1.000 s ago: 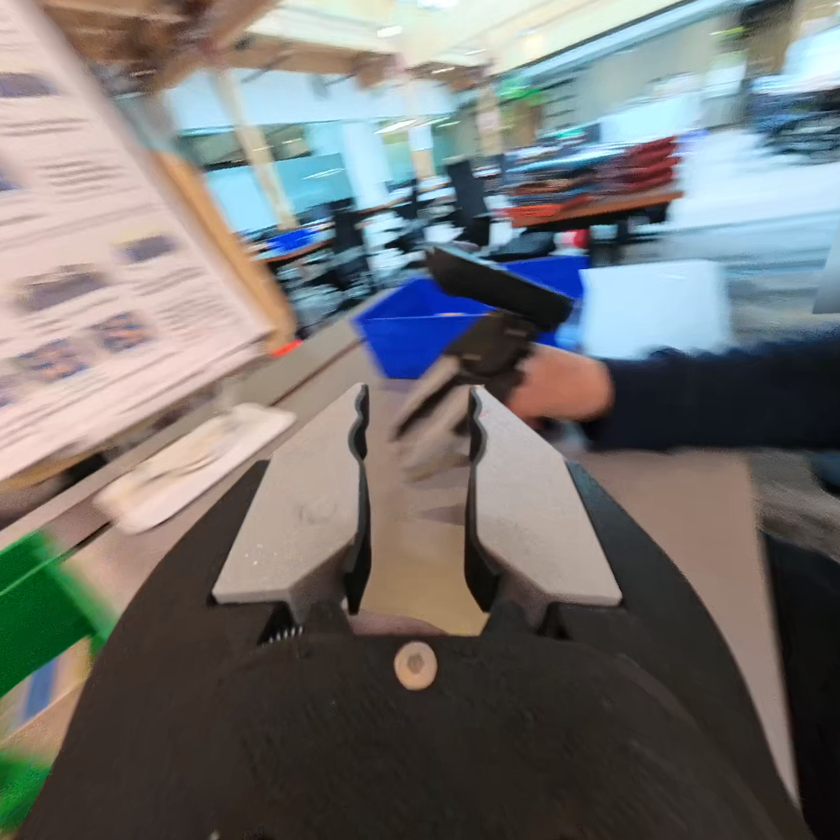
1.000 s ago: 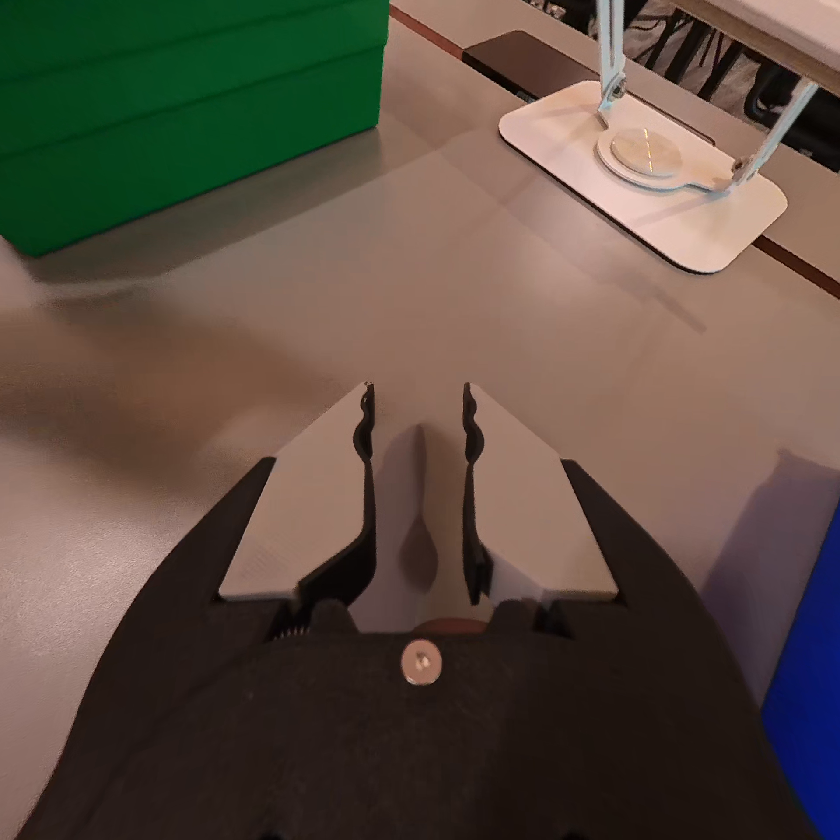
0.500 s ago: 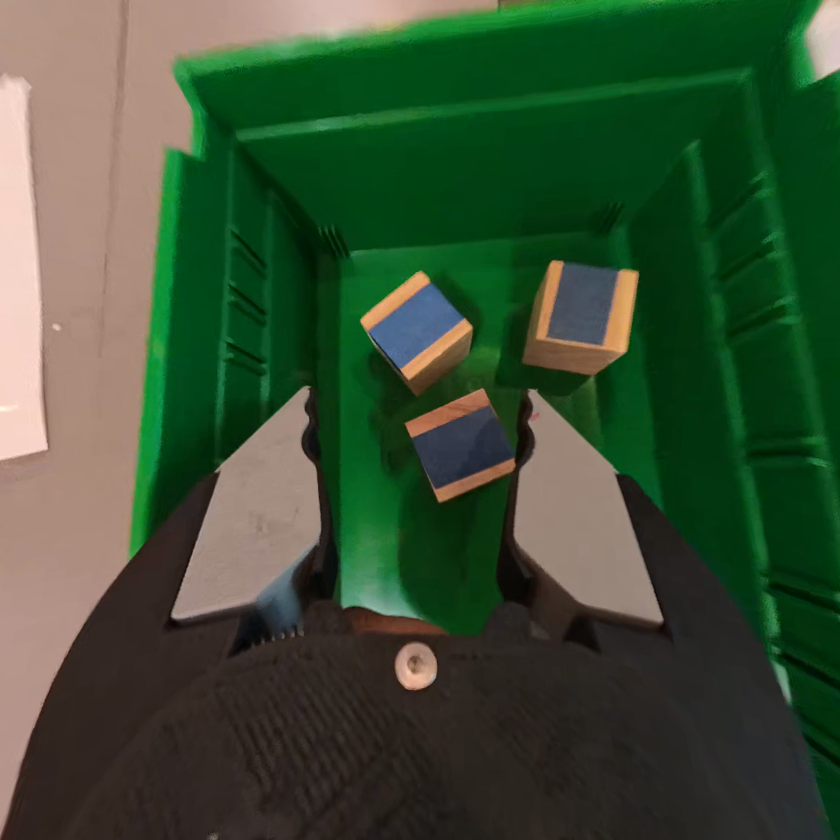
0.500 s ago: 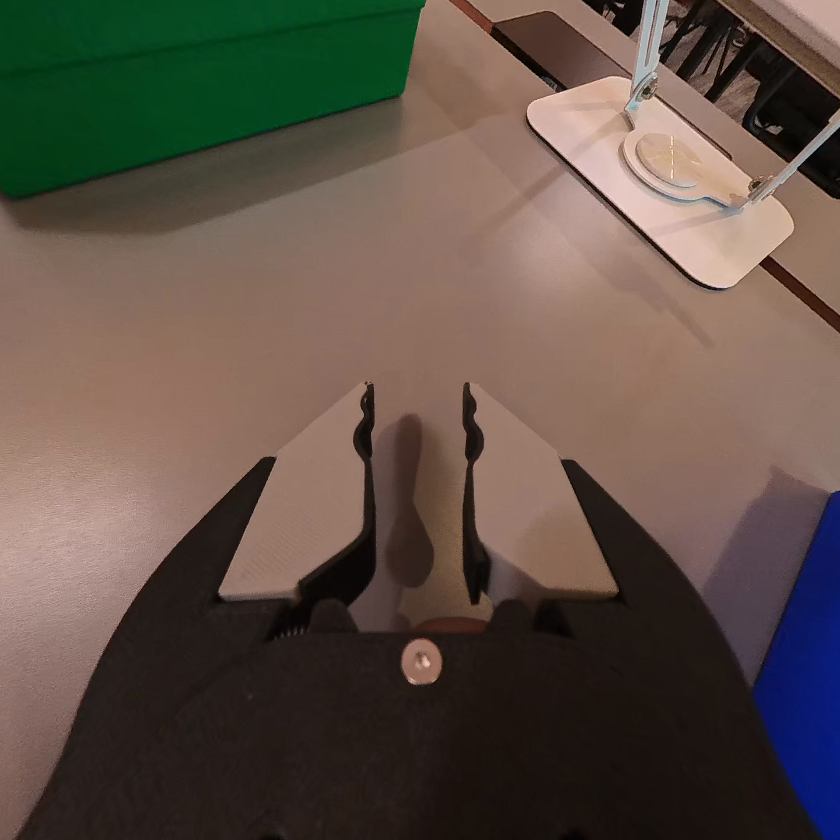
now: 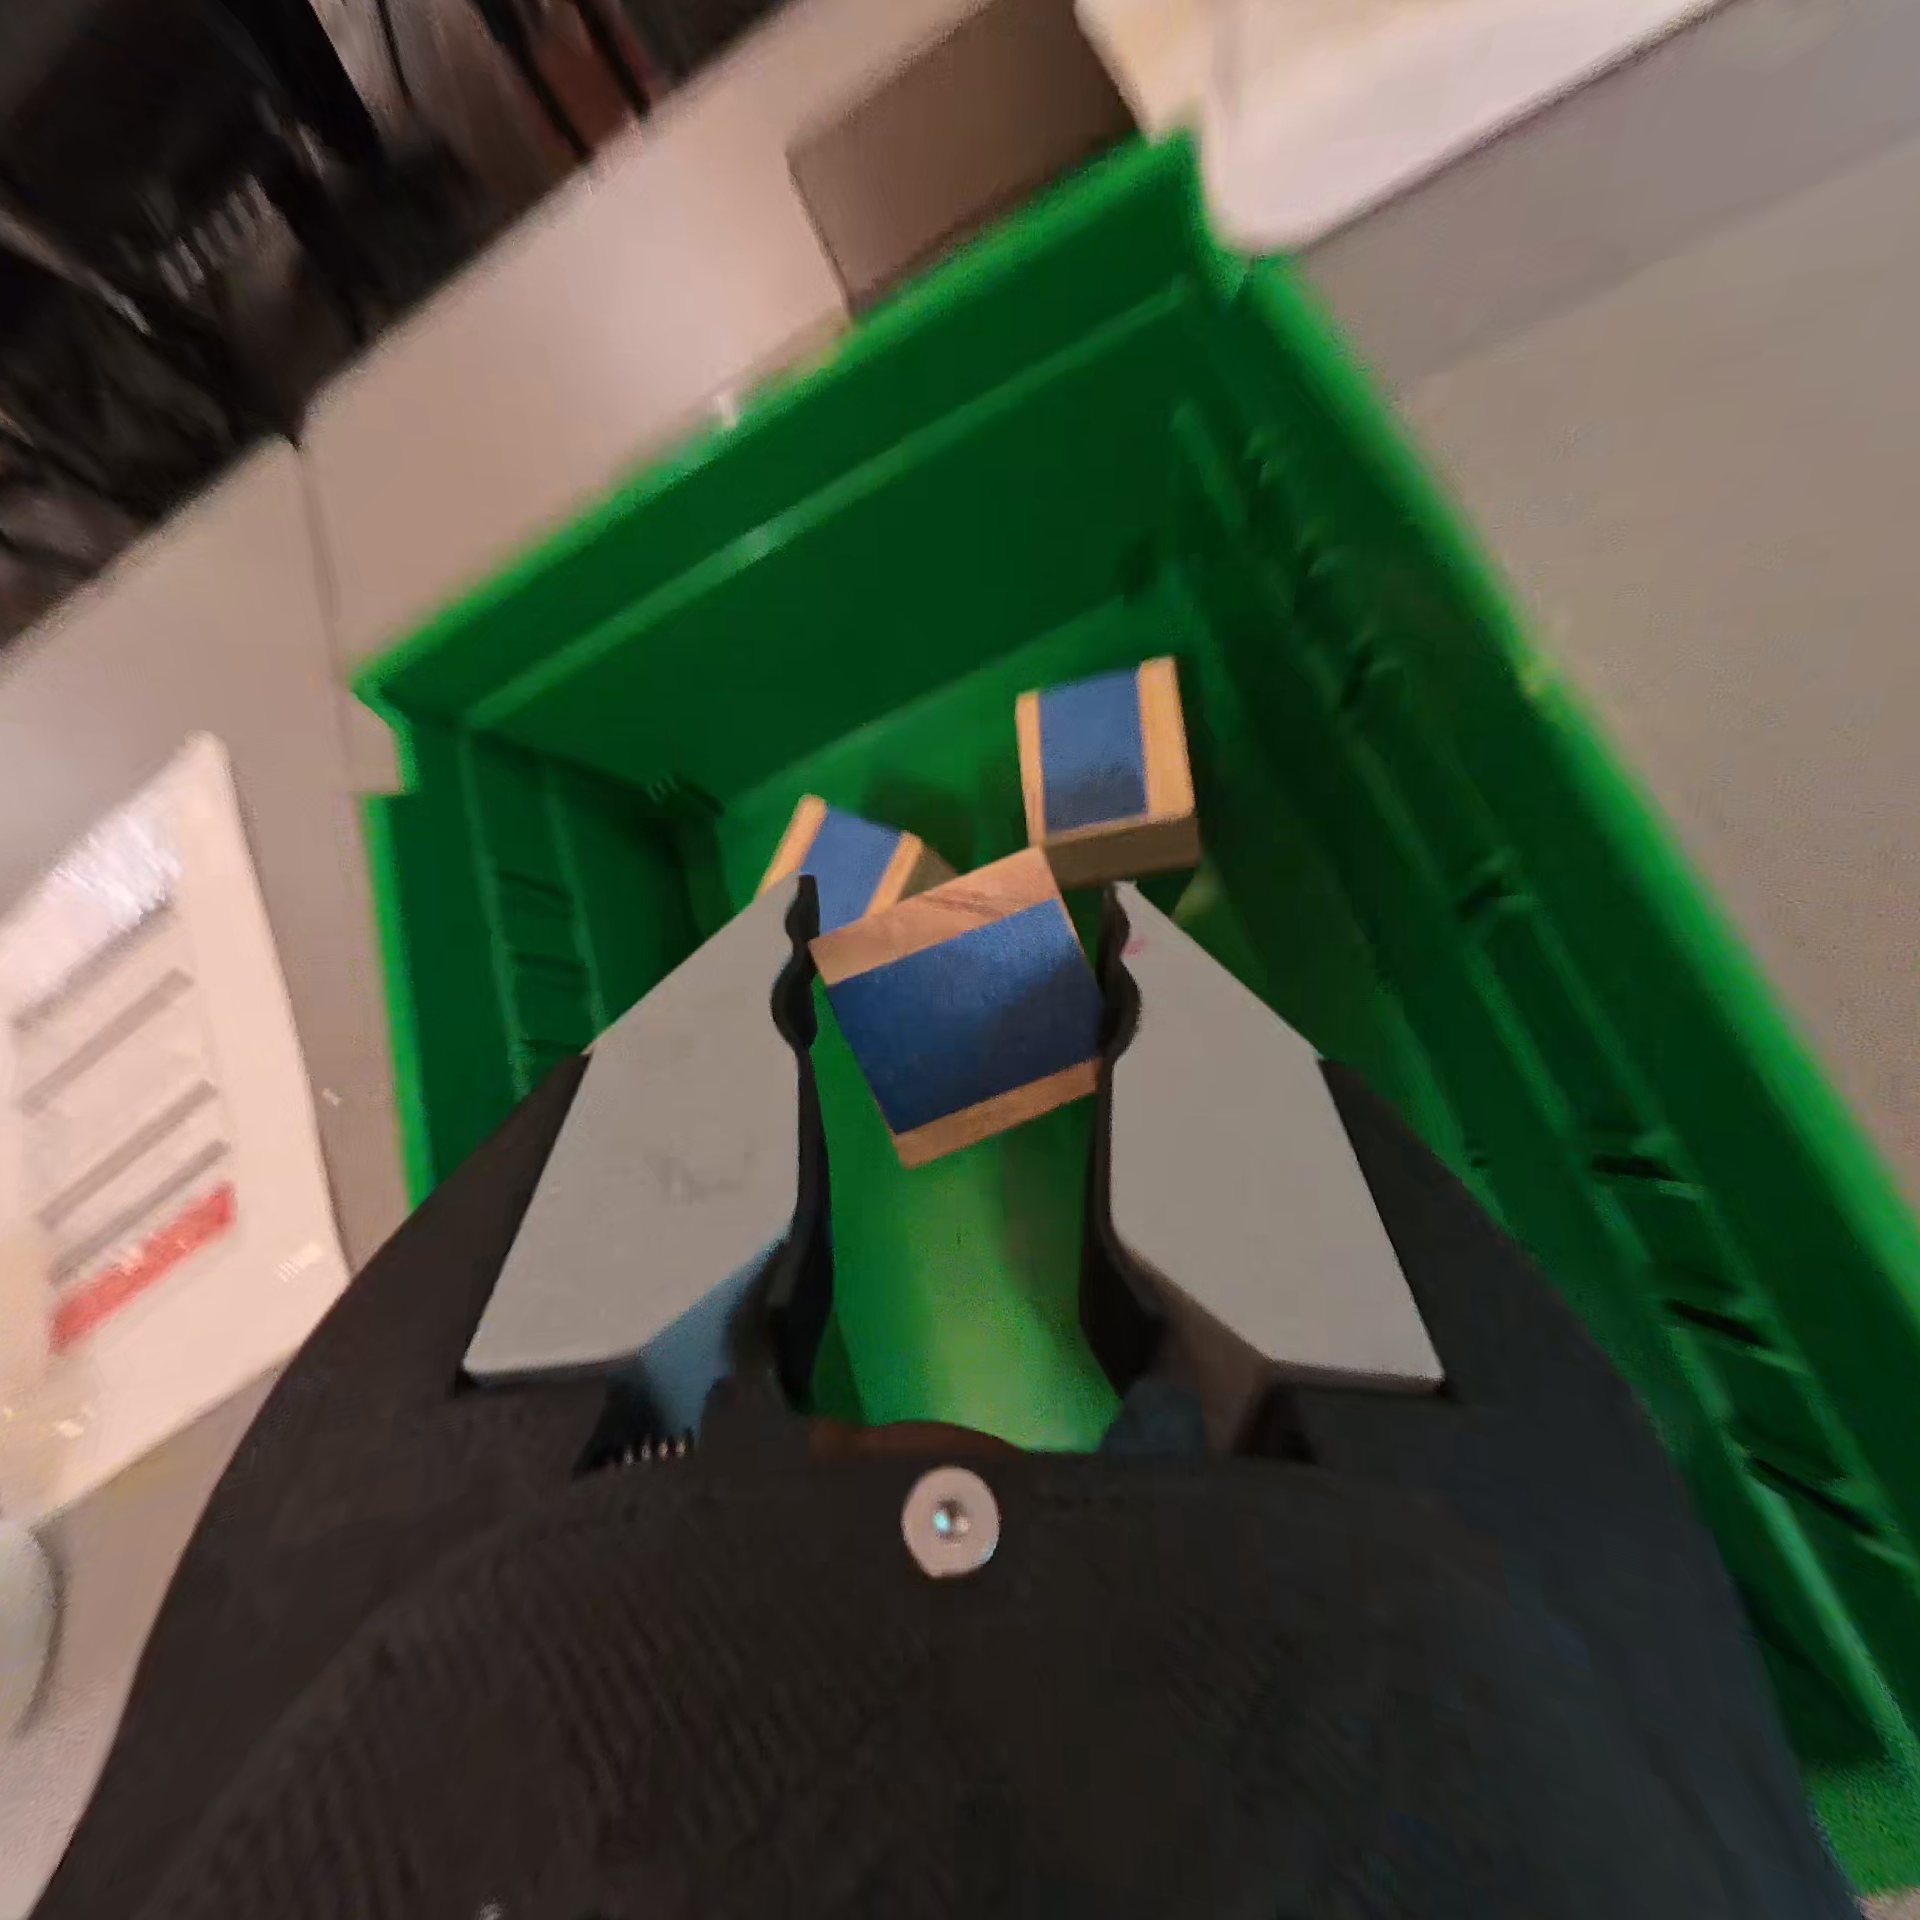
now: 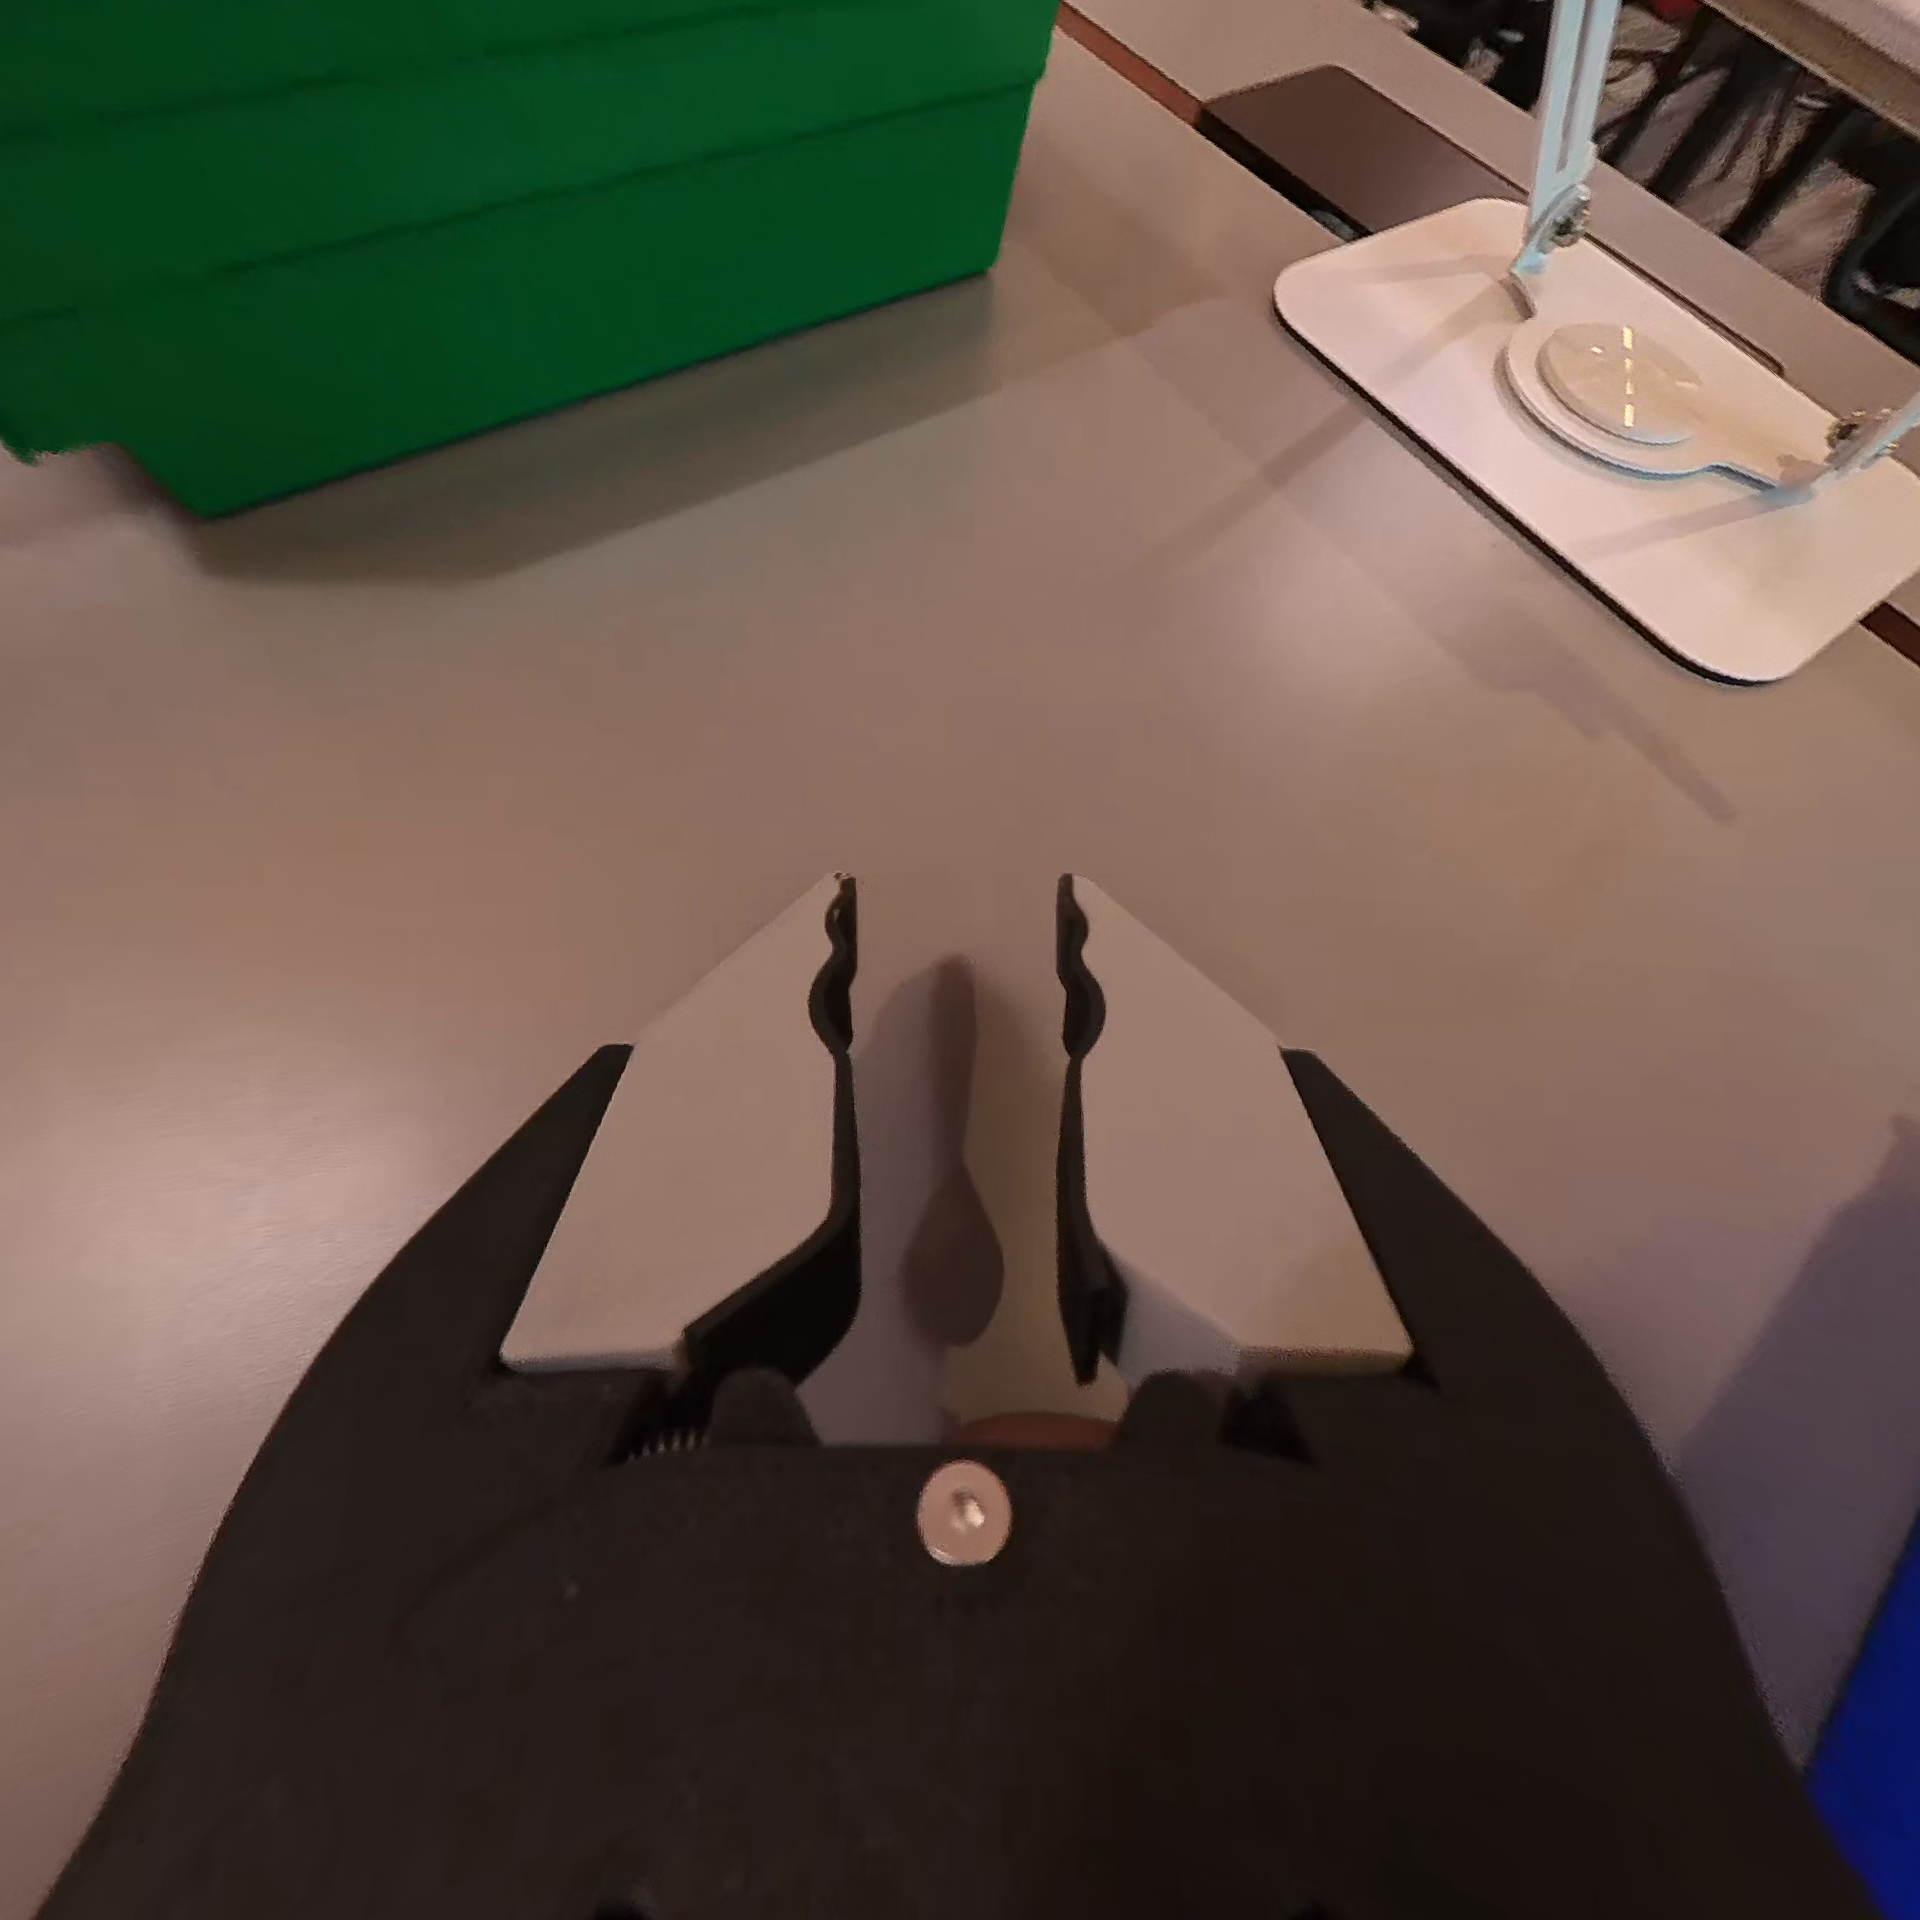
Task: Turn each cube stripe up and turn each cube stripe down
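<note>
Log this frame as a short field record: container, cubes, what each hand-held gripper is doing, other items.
container: green bin on a grey table
cubes: three wooden cubes with a blue stripe, all over the bin
held cube: between the fingers of the left hand-held gripper, tilted, stripe facing the camera
other cubes: back cube and middle cube, stripes visible
right hand-held gripper: open, empty, above bare table
other: white lamp base

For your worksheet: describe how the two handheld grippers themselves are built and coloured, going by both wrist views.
The left gripper and right gripper look alike: a broad black textured body, two flat grey wedge-shaped fingers with black wavy inner edges, and one silver screw centred below them. No cables or sleeves show.
</note>
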